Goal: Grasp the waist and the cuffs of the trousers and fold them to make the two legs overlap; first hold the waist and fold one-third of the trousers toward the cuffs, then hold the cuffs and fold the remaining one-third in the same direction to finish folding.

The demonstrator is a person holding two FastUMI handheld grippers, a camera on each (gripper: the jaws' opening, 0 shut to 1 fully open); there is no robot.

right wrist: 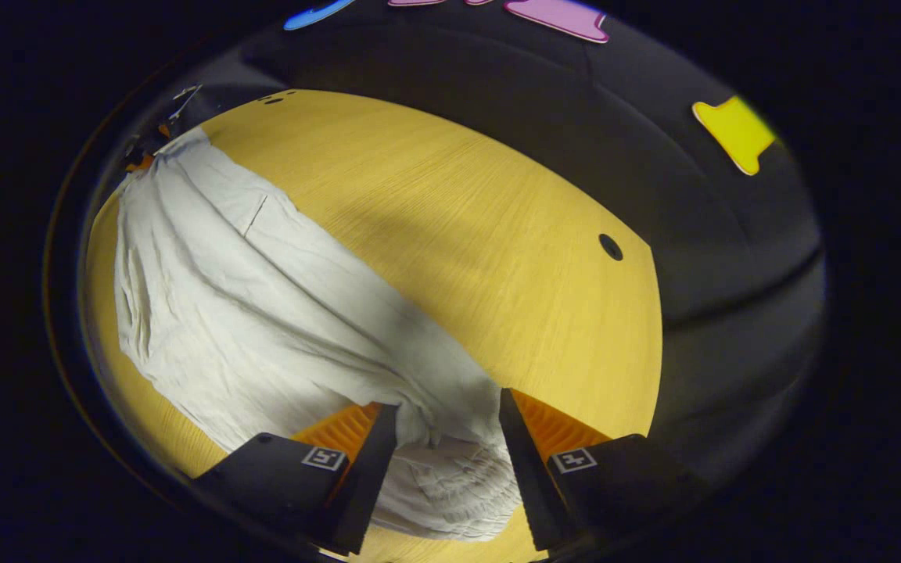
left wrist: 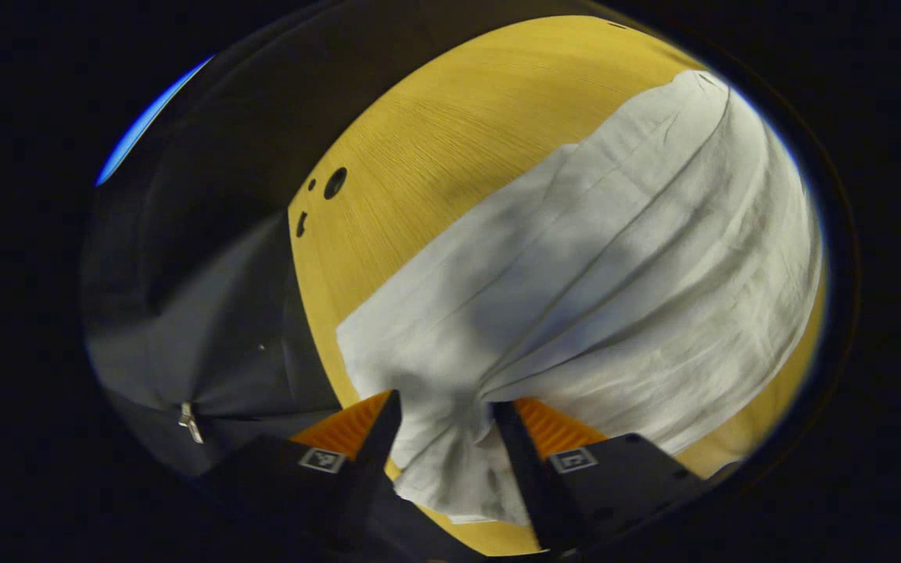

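White trousers (left wrist: 576, 289) are lying stretched across the yellow wooden table (left wrist: 435, 141). In the left gripper view, the left gripper (left wrist: 443, 418) is standing with its fingers apart, bunched cloth of the cuff end lying between them; whether both are pressing on it cannot be told. In the right gripper view, the right gripper (right wrist: 446, 422) is likewise straddling the gathered elastic waist (right wrist: 450, 477), grip uncertain.
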